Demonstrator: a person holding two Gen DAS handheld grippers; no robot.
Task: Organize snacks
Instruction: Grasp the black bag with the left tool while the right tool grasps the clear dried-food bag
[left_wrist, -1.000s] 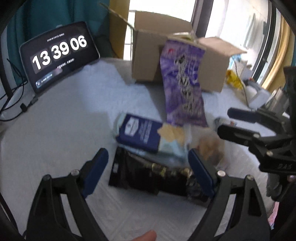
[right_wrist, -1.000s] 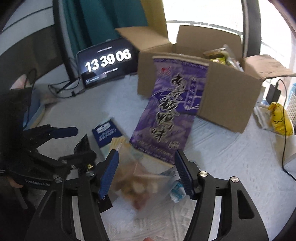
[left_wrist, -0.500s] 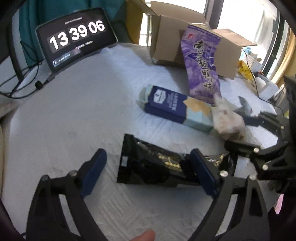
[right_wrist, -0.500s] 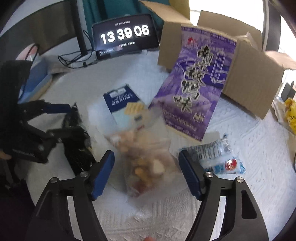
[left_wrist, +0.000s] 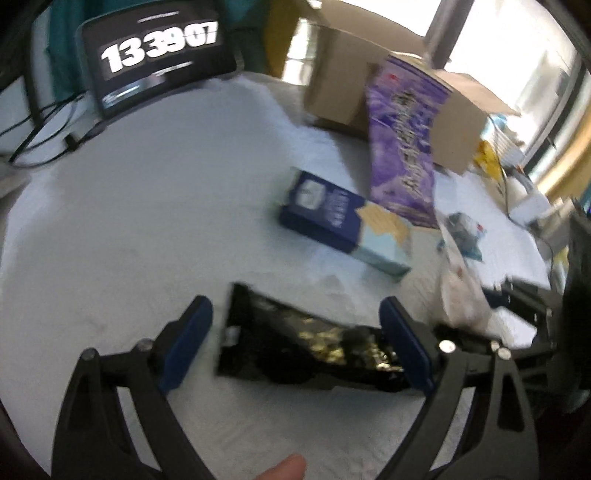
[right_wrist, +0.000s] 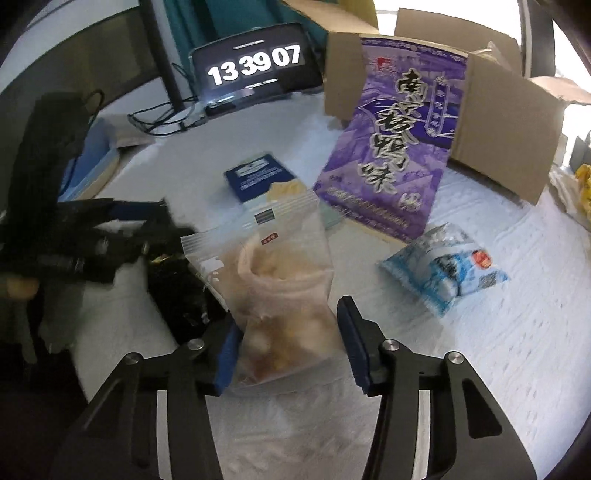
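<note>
Clear bag (right_wrist: 284, 295): soft, light and crinkly, with loose lumpy snacks inside that would likely crush; the film looks slippery. Best taken by the flat sealed strip at its 11 o'clock end, or gently across the filled middle.
Right gripper (right_wrist: 288, 347): fingers spread a moderate way, one on each side of the bag's lower part. The left pad seems to touch the film, though blur makes contact unsure; nothing is pinched.
Black packet (left_wrist: 306, 347): flat, glossy foil, light and bendable, lying on the white cloth (left_wrist: 147, 221).
Left gripper (left_wrist: 295, 350): wide apart, holding nothing; the packet lies between the pads, nearer the 3 o'clock one.
Blue box (left_wrist: 343, 225): stiff, at 1 o'clock beyond the packet.
Purple bag (right_wrist: 391, 147): leans on the cardboard box (right_wrist: 502, 122), at 1 o'clock.
</note>
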